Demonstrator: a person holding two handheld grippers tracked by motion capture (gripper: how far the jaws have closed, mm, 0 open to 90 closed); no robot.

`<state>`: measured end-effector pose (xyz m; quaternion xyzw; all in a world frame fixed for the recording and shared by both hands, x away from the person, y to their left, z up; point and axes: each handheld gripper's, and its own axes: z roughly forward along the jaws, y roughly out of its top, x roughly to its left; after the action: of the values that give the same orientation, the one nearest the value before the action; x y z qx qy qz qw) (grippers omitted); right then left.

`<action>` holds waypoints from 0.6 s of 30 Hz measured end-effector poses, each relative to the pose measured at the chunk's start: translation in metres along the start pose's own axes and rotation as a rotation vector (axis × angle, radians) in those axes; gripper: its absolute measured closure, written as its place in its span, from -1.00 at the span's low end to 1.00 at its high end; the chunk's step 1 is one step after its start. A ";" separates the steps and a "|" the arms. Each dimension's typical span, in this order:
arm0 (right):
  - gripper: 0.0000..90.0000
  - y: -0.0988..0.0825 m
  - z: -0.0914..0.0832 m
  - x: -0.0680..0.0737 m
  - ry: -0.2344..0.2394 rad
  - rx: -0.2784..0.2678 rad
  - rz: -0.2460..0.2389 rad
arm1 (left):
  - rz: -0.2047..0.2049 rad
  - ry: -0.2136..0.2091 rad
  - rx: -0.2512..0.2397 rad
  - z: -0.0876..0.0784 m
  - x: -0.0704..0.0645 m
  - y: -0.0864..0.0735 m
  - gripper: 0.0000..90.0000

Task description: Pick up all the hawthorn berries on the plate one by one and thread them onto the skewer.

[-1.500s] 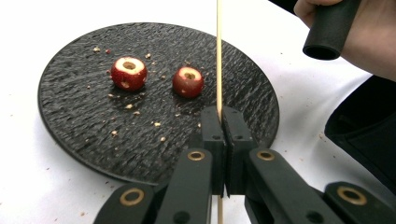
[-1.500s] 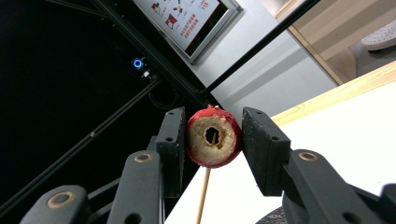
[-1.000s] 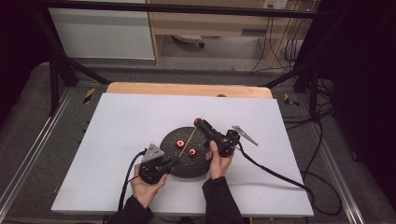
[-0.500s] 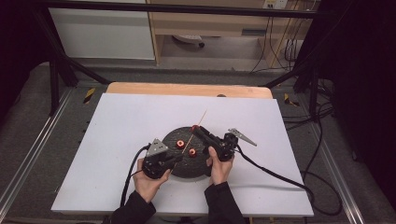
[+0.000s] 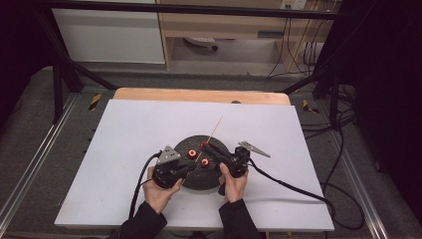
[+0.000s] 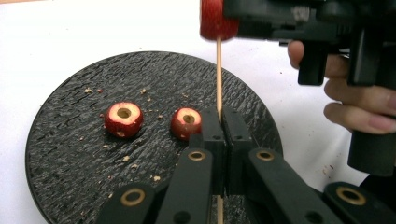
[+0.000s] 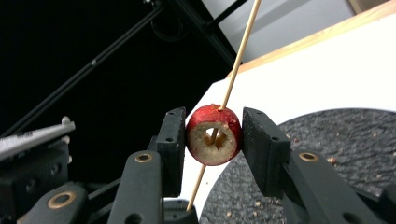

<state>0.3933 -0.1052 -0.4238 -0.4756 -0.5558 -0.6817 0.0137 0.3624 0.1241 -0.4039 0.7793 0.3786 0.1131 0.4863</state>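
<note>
Here we see our left gripper (image 6: pixel 219 123) clenched on the skewer (image 6: pixel 218 74), our right gripper (image 7: pixel 212 135) clamping a cored red fruit (image 7: pixel 214 135) threaded on it, two more fruits (image 6: pixel 123 119) beside the left jaws on the black plate (image 6: pixel 70 154).

Your worktop (image 5: pixel 124 134) is a white sheet over a wooden board, and a strip of bare wood (image 5: pixel 199 94) shows along the far edge. Directly on the white surface sits a round black plate (image 5: pixel 191 179) with a rough, slate-like face, toward your near side and about midway across. In the left gripper view you can see crumbs (image 6: pixel 299 140) scattered on the white just beside the plate's rim. A black cable (image 5: pixel 293 186) trails across the white surface to your right, running off the worktop's near right corner.
</note>
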 end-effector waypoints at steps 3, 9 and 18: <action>0.36 -0.005 0.000 0.000 0.000 0.025 0.001 | 0.004 0.003 0.007 0.001 0.000 -0.001 0.98; 0.36 -0.010 0.003 -0.002 0.002 0.077 0.003 | 0.005 0.000 0.017 0.003 0.003 -0.005 0.98; 0.11 -0.007 -0.003 0.001 -0.006 0.108 -0.052 | 0.019 -0.004 0.016 -0.007 0.007 -0.008 0.98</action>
<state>0.3874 -0.1041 -0.4283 -0.4616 -0.6040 -0.6494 0.0199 0.3593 0.1355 -0.4088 0.7871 0.3711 0.1129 0.4796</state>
